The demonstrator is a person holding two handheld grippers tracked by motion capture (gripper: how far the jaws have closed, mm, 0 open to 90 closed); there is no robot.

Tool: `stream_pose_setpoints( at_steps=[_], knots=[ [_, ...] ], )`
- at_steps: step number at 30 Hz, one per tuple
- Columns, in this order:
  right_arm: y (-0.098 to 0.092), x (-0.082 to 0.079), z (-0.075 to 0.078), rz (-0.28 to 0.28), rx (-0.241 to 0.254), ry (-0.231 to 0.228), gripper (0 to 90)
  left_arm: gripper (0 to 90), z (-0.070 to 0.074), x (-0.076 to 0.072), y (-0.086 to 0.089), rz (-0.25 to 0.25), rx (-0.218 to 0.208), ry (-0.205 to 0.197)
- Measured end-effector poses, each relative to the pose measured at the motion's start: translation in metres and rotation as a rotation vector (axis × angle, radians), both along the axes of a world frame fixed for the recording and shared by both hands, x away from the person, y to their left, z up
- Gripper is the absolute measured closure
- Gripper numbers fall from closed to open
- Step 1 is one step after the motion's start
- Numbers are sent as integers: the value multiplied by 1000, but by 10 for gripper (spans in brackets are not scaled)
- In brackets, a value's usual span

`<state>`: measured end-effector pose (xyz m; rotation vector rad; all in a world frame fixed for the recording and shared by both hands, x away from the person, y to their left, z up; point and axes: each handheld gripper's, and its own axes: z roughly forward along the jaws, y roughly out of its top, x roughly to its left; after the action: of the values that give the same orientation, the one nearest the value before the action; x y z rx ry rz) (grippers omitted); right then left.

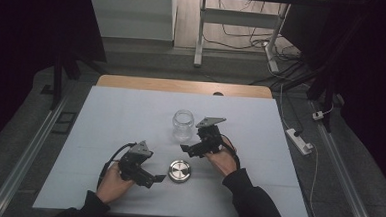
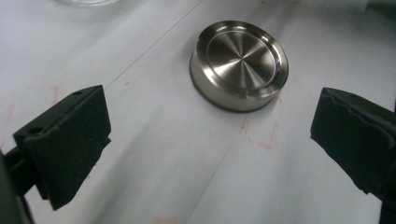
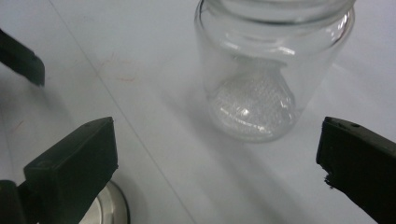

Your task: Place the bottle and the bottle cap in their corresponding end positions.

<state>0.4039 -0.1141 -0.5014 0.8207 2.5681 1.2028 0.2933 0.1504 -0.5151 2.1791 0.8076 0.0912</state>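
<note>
A clear glass jar (image 1: pixel 182 124) stands upright and uncapped near the middle of the white table (image 1: pixel 105 119). Its round metal lid (image 1: pixel 179 170) lies flat in front of it. My left gripper (image 1: pixel 153 179) is just left of the lid, and in the left gripper view its jaws stand wide apart with the lid (image 2: pixel 239 65) ahead of them, untouched. My right gripper (image 1: pixel 189 149) sits right of the jar, between jar and lid. In the right gripper view the right gripper (image 3: pixel 217 135) is open with the jar (image 3: pixel 266 70) beyond its jaws, apart from them.
The white sheet covers a wooden tabletop (image 1: pixel 182 85). A desk frame (image 1: pixel 201 34) and cables (image 1: pixel 284 53) stand on the floor beyond. A power strip (image 1: pixel 299 140) lies off the table's right edge. A rim of the lid (image 3: pixel 112 210) shows by the right gripper's jaw.
</note>
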Motion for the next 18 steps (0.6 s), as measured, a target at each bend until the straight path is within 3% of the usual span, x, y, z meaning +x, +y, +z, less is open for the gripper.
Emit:
stream_pose_setpoints(
  at_steps=[3,11,18],
  knots=[
    [-4,-7,0,11,-27,-13,0,0,1,-4,9,14,9,-1],
    [-22,-33,1,29,5,17,0,0,3,-19,34,66,14,-5],
    [-47,-53,3,0,26,32,0,0,2,-35,63,137,-3,-2]
  ],
)
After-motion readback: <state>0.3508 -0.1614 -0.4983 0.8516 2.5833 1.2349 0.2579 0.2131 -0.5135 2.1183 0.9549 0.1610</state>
